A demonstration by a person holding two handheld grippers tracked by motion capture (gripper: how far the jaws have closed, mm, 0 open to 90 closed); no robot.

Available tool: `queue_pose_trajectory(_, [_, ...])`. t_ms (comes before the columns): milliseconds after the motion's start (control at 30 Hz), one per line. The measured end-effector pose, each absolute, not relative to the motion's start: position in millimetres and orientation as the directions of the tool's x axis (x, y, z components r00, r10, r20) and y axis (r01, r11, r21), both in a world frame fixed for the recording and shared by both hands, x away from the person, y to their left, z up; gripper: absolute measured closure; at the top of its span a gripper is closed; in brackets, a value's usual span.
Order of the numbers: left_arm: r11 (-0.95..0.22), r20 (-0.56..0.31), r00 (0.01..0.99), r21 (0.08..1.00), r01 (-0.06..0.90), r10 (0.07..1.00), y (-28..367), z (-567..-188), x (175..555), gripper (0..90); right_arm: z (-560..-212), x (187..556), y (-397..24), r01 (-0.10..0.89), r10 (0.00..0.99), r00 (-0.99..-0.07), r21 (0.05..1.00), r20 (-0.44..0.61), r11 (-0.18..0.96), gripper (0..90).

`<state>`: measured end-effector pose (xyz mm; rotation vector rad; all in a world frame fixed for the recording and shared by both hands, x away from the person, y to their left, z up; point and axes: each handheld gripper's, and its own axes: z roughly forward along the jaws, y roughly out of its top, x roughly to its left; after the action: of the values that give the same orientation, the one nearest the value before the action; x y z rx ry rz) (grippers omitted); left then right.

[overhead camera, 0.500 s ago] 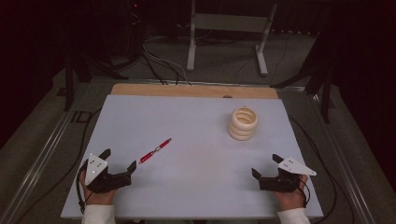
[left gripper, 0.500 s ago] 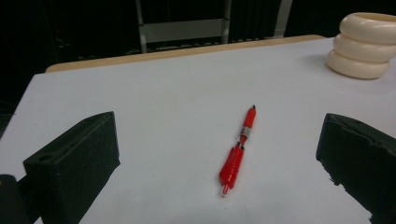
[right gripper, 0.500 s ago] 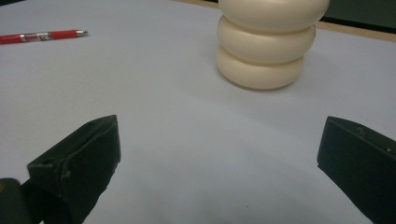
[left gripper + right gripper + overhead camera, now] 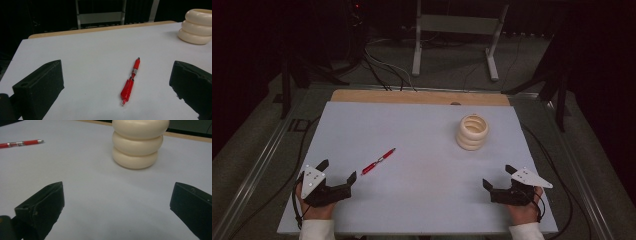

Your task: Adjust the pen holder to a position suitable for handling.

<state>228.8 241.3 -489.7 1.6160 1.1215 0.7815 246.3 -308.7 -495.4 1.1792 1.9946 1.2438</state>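
The red pen (image 4: 378, 161) lay flat on the table (image 4: 422, 125), just ahead of your left gripper (image 4: 337, 170). Its long axis ran diagonally, tip aimed away toward the cream ring stack (image 4: 472, 132). Your left gripper and right gripper (image 4: 497, 176) both stood spread wide, grasping nothing.

A red pen (image 4: 130, 82) with a silver band and a black tip is lying on the pale grey table (image 4: 422, 200), whose far edge is showing tan wood. The ribbed holder (image 4: 472, 132) is showing cream. Both grippers' jaws are black.
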Motion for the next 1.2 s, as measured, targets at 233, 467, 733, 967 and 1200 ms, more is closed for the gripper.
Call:
queue_pose_trajectory(233, [-0.087,-0.025,0.355,0.951,0.296,0.934,243.5,-490.3,227.1,0.0,-483.5,244.2,-307.6,0.403,0.875,-0.482,0.900,0.053,0.167,0.0])
queue_pose_trajectory(467, [-0.074,-0.029,0.338,0.954,0.290,0.941,245.5,-490.4,226.5,0.0,-468.7,251.1,-298.4,0.419,0.868,-0.493,0.891,0.061,0.175,0.0])
queue_pose_trajectory(733, [-0.074,-0.030,0.336,0.954,0.290,0.941,246.7,-491.0,226.0,0.0,-452.2,264.6,-290.6,0.428,0.869,-0.491,0.885,0.057,0.184,0.0])
queue_pose_trajectory(967, [-0.072,-0.031,0.335,0.954,0.292,0.942,247.2,-491.4,226.5,0.0,-433.2,280.6,-286.9,0.423,0.870,-0.490,0.887,0.050,0.187,0.0])
queue_pose_trajectory(1200, [-0.074,-0.027,0.330,0.955,0.288,0.944,247.3,-491.2,225.6,0.0,-419.8,313.3,-281.8,0.439,0.879,-0.475,0.878,0.047,0.190,0.0])
